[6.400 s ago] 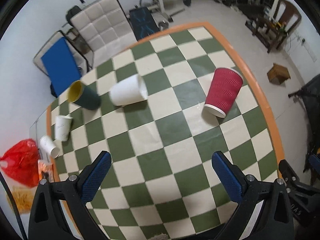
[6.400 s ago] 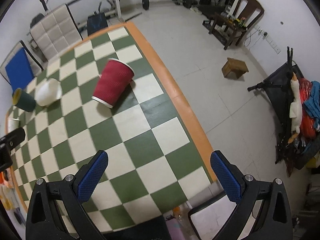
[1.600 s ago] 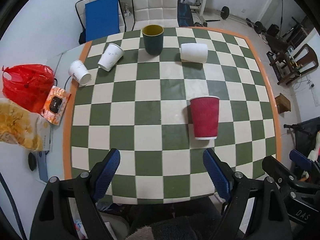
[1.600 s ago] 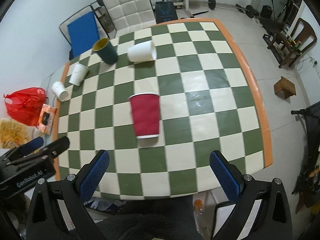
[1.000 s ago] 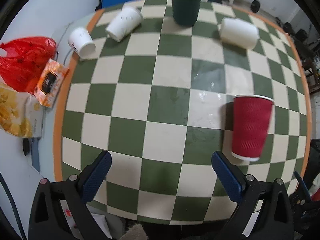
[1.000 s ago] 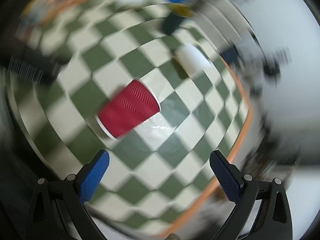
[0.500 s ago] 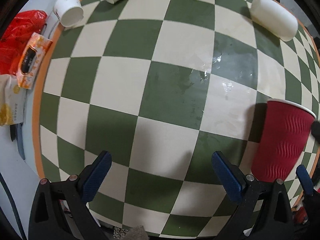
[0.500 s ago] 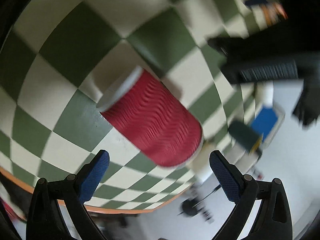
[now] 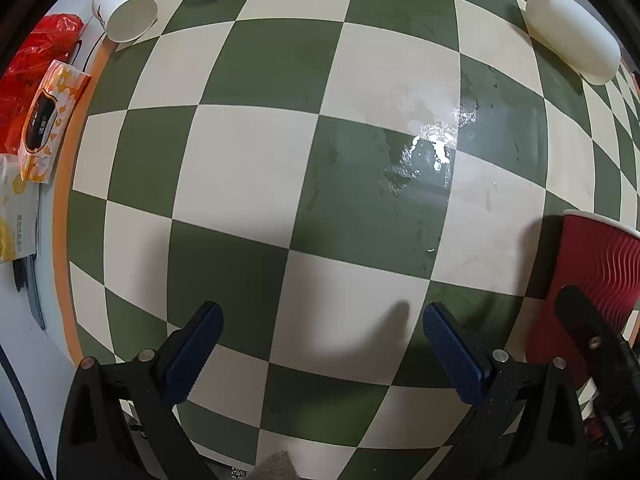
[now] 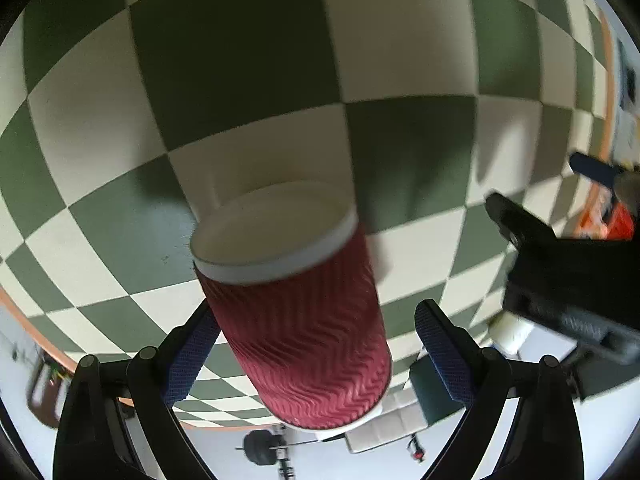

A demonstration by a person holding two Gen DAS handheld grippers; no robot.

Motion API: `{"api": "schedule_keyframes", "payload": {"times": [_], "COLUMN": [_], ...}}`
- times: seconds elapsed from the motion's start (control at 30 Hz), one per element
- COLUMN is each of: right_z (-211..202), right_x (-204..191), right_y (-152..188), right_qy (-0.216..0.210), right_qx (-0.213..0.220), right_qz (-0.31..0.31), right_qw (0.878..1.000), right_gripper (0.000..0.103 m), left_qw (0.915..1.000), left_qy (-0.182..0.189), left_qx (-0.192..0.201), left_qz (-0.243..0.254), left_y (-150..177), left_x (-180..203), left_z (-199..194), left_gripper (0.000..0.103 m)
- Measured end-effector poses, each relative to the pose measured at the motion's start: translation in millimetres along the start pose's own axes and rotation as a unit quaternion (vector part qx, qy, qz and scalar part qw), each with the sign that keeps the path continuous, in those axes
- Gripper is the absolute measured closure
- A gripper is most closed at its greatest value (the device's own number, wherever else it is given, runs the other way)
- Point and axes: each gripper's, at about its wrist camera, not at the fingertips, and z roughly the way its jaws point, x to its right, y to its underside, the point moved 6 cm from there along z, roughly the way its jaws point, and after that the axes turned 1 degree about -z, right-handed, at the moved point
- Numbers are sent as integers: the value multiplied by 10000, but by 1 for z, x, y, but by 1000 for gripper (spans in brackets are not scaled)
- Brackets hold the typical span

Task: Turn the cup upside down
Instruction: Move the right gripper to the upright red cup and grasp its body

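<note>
Green-and-cream checkered tabletop [image 9: 256,168], orange-edged: glossy, with a wet-looking glare patch near centre in the left wrist view; far edge cut off by the frame.

Red ripple-textured paper cup with a white rim [image 10: 296,312]: standing on the tabletop, tapered, embossed zigzag wall, plain white inside. In the right wrist view it sits between the blue-padded fingers; the left pad lies against or just beside its wall, contact not clear, and the right pad stands apart from it. Its base is partly lost against the blurred background. In the left wrist view the cup [image 9: 592,280] is cut by the right frame edge.

Right gripper [image 10: 316,356]: black frame, jaws apart around the cup.

Left gripper [image 9: 320,348]: black frame, blue ribbed pads, jaws wide apart over bare tabletop.

Plain white paper cup lying on its side [image 9: 572,32]: cylindrical, smooth.

Small white paper cup tipped over at the tabletop's corner [image 9: 126,12]: mouth facing the camera.

Orange wipes packet [image 9: 48,120]: soft, beside the tabletop; print illegible.

Red plastic bag [image 9: 36,56]: crumpled, partly hidden.
</note>
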Motion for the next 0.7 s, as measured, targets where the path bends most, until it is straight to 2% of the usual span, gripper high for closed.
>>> {"api": "schedule_keyframes", "payload": {"times": [0.17,0.3,0.43,0.5,0.53,0.7], "right_z": [10,20,25,28,28,31], "right_x": [-1,3,7,6,5,9], "right_y": [-4,-3,-5,-4,-1,1], "right_qy": [-20,-38,-170,-182,-221,-279], "right_qx": [62,60,61,62,-144,-113], "right_qz": [-391,-528,-460,-449,-462,-343], "right_qw": [9992,9986,9988,9988,9986,9990], "right_gripper": [7,13,25,26,26,26], "left_qw": [10000,10000,10000,10000,10000,10000], "left_qy": [3,-34,3,1,-2,-11], "left_qx": [3,3,4,9,12,41], "left_qz": [-1,16,-20,-27,-32,-64], "left_y": [-3,-8,-14,-15,-15,-15], "left_x": [-6,-14,-26,-30,-32,-30], "left_z": [0,1,6,7,8,-1], "left_gripper": [0,0,1,1,1,1]}}
